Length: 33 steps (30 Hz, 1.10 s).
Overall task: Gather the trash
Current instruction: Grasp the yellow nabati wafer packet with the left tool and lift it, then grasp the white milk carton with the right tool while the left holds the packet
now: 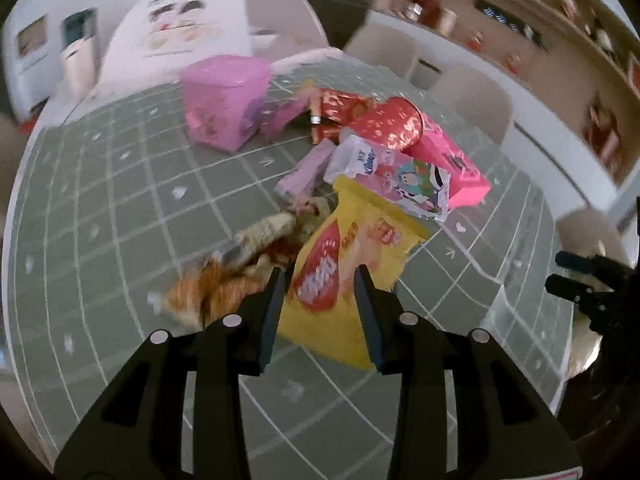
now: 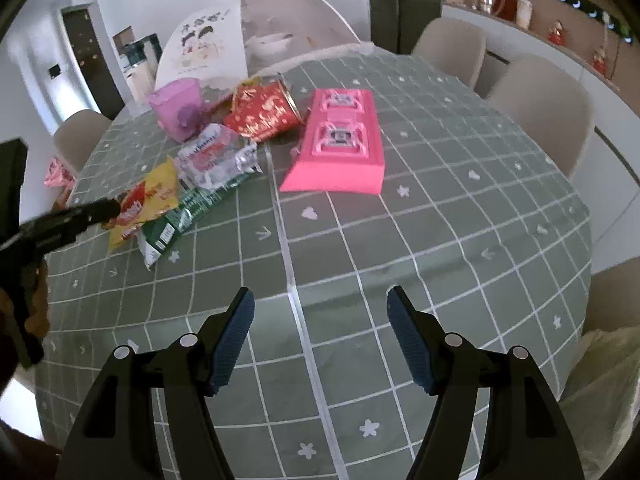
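- Left wrist view says this job has barely begun: the crinkly yellow snack bag with the red logo (image 1: 352, 264) lies flat on the table, and the left gripper (image 1: 320, 280) hovers over it, jaws about half open on either side of the bag's near end, pads not pressing on it as far as I can tell.
- Rest of the trash sits in one heap toward the table's far-left part: a shiny white-and-pink foil wrapper (image 1: 394, 178), a green-and-white printed packet (image 2: 182, 216), a red paper cup with gold print lying on its side (image 1: 390, 124), a flat bright-pink box (image 2: 340, 140), plus some blurry orange and beige scraps (image 1: 224, 288) I can't identify.
- Translucent pink plastic tub (image 1: 224, 100) stands upright at the far edge of the heap. Might be the bin, can't say.
- Right gripper (image 2: 320, 320) is spread wide and empty over bare grey-green checked tablecloth (image 2: 460, 240) near the front edge.
- So nothing looks collected yet, basically everything is left.
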Tool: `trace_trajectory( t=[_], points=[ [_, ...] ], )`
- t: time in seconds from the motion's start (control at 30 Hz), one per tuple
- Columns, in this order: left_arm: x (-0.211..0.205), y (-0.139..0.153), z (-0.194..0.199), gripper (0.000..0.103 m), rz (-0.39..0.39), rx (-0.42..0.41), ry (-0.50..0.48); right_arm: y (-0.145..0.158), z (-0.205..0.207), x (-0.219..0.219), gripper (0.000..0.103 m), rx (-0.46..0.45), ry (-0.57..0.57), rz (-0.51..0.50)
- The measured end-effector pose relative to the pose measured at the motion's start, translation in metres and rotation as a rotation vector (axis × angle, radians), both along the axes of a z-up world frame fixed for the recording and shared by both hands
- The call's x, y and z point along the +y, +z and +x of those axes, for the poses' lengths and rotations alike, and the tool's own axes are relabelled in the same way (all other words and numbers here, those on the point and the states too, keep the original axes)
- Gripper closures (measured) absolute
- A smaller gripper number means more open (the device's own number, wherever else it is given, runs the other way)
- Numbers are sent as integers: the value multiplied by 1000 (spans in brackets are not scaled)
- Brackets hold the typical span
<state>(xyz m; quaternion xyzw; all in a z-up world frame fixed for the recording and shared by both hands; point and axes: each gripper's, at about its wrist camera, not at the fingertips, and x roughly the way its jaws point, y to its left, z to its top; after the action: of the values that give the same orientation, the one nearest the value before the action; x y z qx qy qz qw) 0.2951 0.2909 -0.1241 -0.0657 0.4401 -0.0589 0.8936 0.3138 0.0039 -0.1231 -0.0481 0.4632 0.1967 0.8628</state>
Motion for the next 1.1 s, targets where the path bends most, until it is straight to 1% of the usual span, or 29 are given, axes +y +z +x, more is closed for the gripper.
trace_trajectory(
  t=[0.07,0.1,0.13,0.2,0.23,0.27,0.3,0.33,0.4,0.47,0.53,0.6,0.7,0.77,0.9,1.0,1.1],
  points=[
    [-2,-7,16,66,27,41,-23,-5,-1,-1,38,12,-7,1],
    [0,-11,24,66,34,67,-16,-7,-1,-2,38,19,-9,0],
    [4,-18,35,66,5,107,-1,-8,-2,-2,38,22,-11,-1],
    [12,-23,43,67,-91,141,34,-11,-2,-2,38,27,-14,0],
    [15,-23,44,78,-116,146,54,-11,-2,-2,38,27,-14,1],
    [16,-22,44,86,-140,154,67,-12,-3,-1,38,27,-12,2],
    [16,-22,43,97,-143,160,74,-12,-2,1,38,28,-7,3],
    [17,-18,37,100,-146,162,90,-13,-2,3,38,30,-1,5],
    [23,-12,23,101,-170,160,121,-13,0,11,38,30,24,12],
    [32,-3,5,101,-177,147,166,-12,1,24,38,30,62,27],
    [41,5,-19,102,-158,128,244,-11,2,38,38,24,96,35],
    [49,7,-37,102,-134,128,315,-12,5,60,38,23,140,41],
    [58,2,-59,102,-72,133,396,-12,11,91,38,24,177,61],
    [64,-1,-71,102,-65,147,423,-11,18,110,38,36,183,89],
    [74,-13,-83,102,-71,178,464,-15,35,142,38,39,135,112],
    [72,-16,-86,102,-64,183,466,-22,49,160,38,58,65,122],
    [69,-19,-86,102,-68,184,450,-26,56,170,38,58,33,103]
  ],
)
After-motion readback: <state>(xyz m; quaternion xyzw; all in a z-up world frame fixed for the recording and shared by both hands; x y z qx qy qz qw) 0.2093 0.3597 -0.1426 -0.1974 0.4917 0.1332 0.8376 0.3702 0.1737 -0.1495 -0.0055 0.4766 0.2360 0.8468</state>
